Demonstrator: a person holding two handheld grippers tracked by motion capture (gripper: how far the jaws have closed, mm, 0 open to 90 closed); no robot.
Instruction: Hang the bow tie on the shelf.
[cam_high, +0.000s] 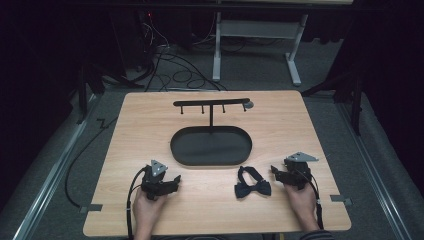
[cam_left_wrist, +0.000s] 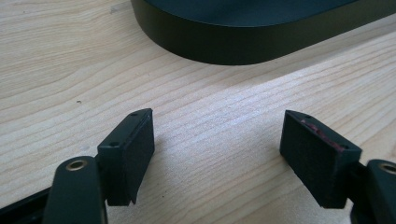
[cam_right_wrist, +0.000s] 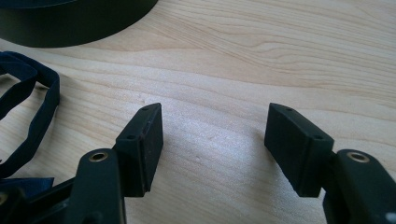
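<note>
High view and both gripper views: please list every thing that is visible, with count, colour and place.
bow tie: one, dark navy, near edge, right of middle, beside the right gripper.
stand: one, black, oval tray base with a T-bar of hooks, table centre.
table: one, light wood.
cables: several, black, on the floor beyond the table.
frame: one, white metal, on the floor behind.
left gripper: one, black, near left, jaws open and empty.
right gripper: one, black, near right, jaws open and empty.

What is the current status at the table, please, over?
Left gripper open, empty, resting on the table. Right gripper open, empty, just right of the bow tie. Bow tie lies flat before the stand's tray. Nothing between.
</note>
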